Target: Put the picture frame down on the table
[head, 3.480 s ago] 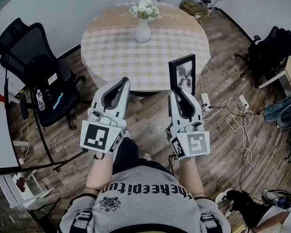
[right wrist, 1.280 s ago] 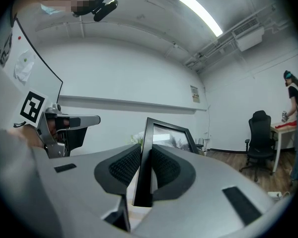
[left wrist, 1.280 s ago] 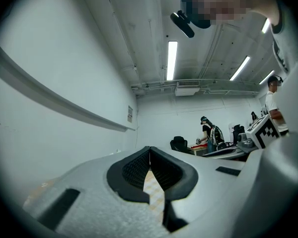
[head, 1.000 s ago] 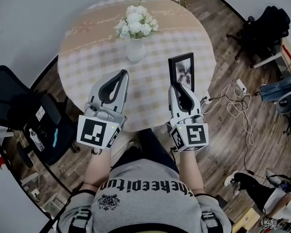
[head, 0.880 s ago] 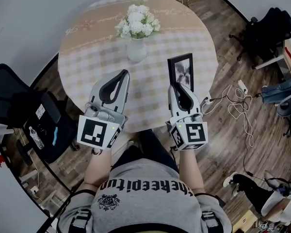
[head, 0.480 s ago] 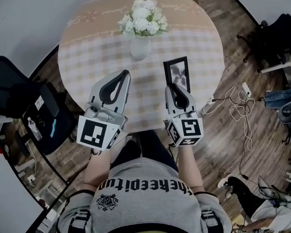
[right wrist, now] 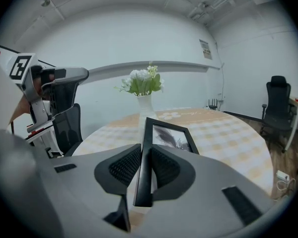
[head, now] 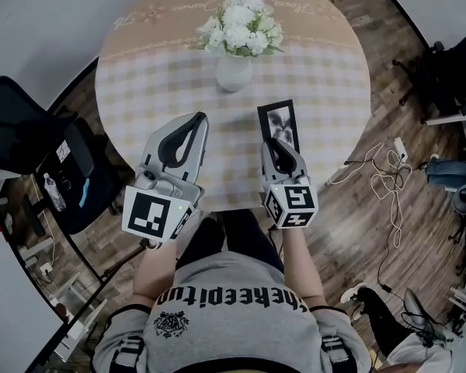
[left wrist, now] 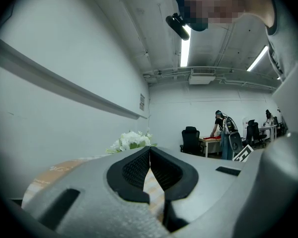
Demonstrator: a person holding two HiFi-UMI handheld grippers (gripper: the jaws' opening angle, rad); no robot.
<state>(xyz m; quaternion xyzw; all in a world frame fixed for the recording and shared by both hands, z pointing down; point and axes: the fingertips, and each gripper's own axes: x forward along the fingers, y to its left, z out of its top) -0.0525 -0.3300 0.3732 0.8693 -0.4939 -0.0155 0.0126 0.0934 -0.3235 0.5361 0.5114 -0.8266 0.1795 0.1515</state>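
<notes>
A black picture frame [head: 279, 124] with a grey photo is held over the round checked table [head: 155, 76], its face turned up. My right gripper [head: 276, 141] is shut on the frame's near left edge; in the right gripper view the frame [right wrist: 168, 135] sticks out from between the jaws of the right gripper [right wrist: 145, 148] towards the vase. My left gripper [head: 193, 120] hovers over the table's near side, shut with nothing in it; in the left gripper view its jaws [left wrist: 150, 150] meet at the tips.
A white vase of white flowers [head: 234, 67] stands at the table's middle, just beyond the frame. A black office chair [head: 31, 142] is at the left, cables [head: 384, 185] lie on the wood floor at the right.
Both grippers have come forward over the table. The frame, held upright a second ago, has tipped back so its face points up and sits lower towards the tabletop.
</notes>
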